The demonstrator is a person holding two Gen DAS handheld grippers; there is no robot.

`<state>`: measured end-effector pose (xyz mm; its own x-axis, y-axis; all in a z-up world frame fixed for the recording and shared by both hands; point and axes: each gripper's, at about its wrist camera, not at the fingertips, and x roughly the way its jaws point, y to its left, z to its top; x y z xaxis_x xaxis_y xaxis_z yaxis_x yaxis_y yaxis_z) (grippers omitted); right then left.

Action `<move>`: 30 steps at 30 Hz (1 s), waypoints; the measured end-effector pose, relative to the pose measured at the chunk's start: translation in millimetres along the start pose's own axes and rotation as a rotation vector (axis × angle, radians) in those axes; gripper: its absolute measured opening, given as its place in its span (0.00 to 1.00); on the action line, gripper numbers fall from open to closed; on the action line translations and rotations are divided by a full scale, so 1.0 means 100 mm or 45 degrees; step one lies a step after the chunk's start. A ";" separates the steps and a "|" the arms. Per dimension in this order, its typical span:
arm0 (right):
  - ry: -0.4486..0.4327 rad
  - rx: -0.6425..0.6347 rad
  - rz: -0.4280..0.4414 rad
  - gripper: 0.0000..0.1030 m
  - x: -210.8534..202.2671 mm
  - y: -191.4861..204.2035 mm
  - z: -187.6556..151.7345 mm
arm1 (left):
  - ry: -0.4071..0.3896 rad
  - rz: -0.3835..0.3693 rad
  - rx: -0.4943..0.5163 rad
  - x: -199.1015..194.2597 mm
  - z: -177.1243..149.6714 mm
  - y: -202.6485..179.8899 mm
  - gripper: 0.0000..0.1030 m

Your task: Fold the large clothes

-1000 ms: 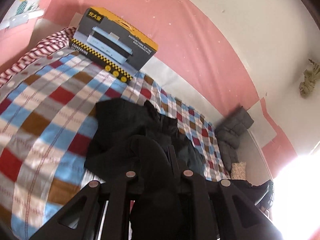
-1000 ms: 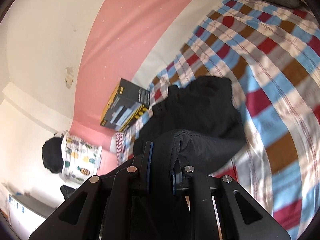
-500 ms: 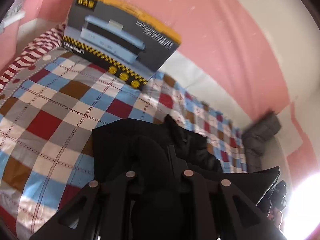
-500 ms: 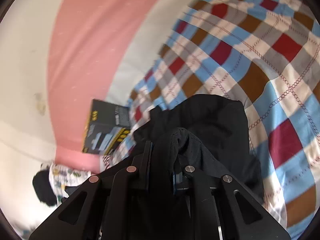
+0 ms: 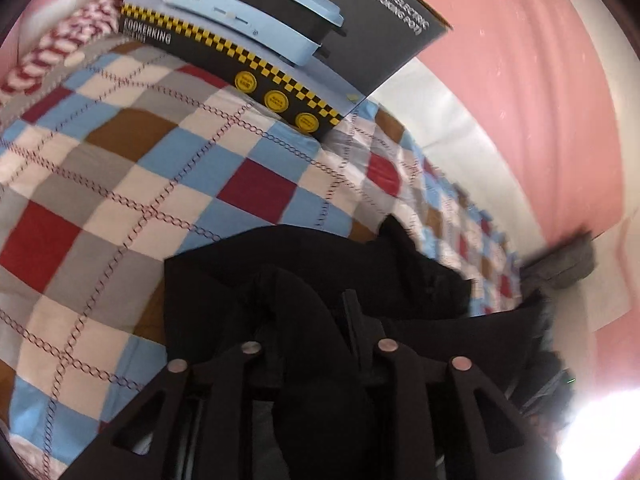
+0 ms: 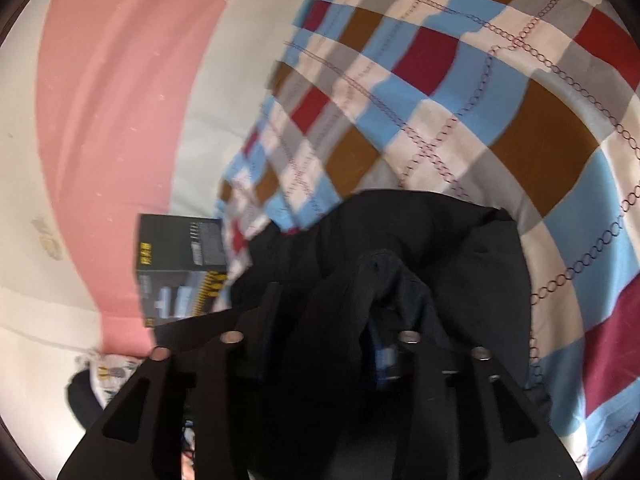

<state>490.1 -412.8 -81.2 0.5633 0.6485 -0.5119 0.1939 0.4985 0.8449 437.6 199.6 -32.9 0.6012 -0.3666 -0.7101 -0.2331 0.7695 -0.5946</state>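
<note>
I am gripping the black garment (image 5: pixel 280 280) in both the left claw (image 5: pixel 308 320) and right claw (image 6: pixel 344 304), low in each frame over the checkered bed (image 5: pixel 120 184), apparently bunched and mostly unfolded.

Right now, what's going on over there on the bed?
A person is folding a black garment on the checked bedspread. The left tool and the right tool are each shut on a bunch of its fabric, with the rest of it spread below them. A boxed cooking pot sits by the pink wall.
</note>
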 end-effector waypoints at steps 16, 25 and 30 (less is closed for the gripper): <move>-0.218 -0.274 -0.036 0.67 -0.40 0.34 0.07 | -0.237 -0.137 -0.057 -0.60 0.09 0.09 0.83; -0.056 -0.477 -0.327 0.67 0.22 0.23 0.11 | 0.061 0.123 0.156 0.38 -0.02 0.17 0.78; -0.086 -0.643 -0.429 0.15 0.31 0.49 0.09 | -0.060 0.211 0.302 0.33 -0.04 -0.03 0.18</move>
<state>524.5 -373.7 -54.3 0.5898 0.3780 -0.7136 -0.0251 0.8918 0.4517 455.7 182.9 -55.8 0.6057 -0.2055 -0.7687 -0.1493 0.9196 -0.3634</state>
